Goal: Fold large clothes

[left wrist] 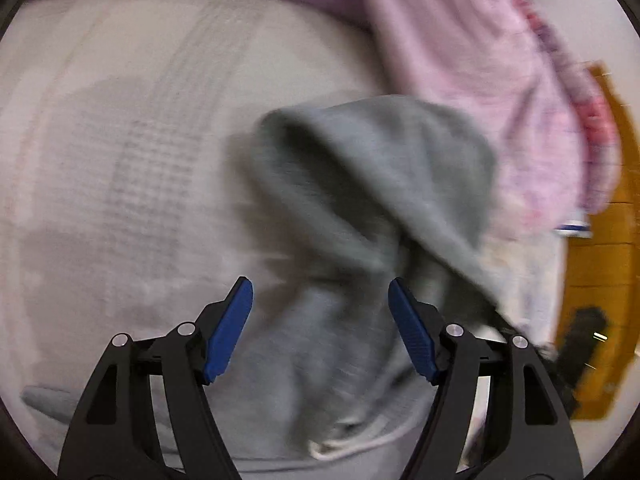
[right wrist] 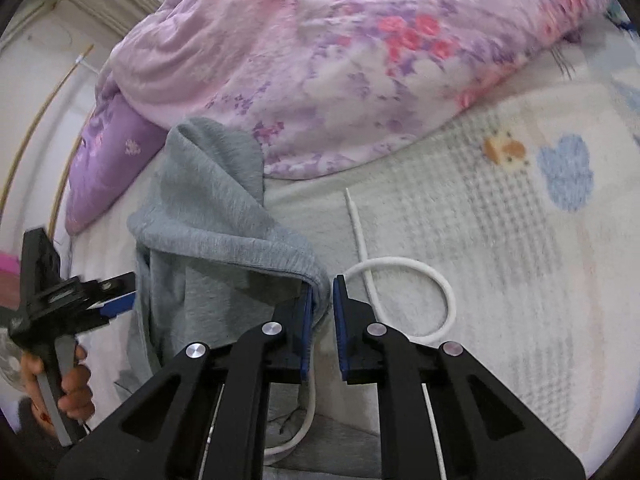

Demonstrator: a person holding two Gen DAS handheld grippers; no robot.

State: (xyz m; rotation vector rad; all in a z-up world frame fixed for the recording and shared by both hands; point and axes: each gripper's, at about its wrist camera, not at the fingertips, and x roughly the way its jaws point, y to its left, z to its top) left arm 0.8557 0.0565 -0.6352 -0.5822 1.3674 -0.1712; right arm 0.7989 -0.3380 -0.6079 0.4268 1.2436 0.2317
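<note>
A grey hoodie [right wrist: 216,236] lies on the bed, its hood raised in a fold. My right gripper [right wrist: 322,304] is shut on the hood's hem, with grey cloth pinched between the blue pads. A white drawstring [right wrist: 420,268] loops on the blanket to the right. My left gripper [left wrist: 320,312] is open, its jaws wide, just above the blurred grey hood [left wrist: 380,184]. It also shows in the right wrist view [right wrist: 116,304], held by a hand at the hoodie's left edge.
A floral pink and purple duvet [right wrist: 340,60] is piled at the back of the bed. A purple pillow [right wrist: 108,160] lies at the left. The white patterned blanket [right wrist: 500,240] covers the bed. A yellow-brown wooden floor [left wrist: 608,280] shows at the right.
</note>
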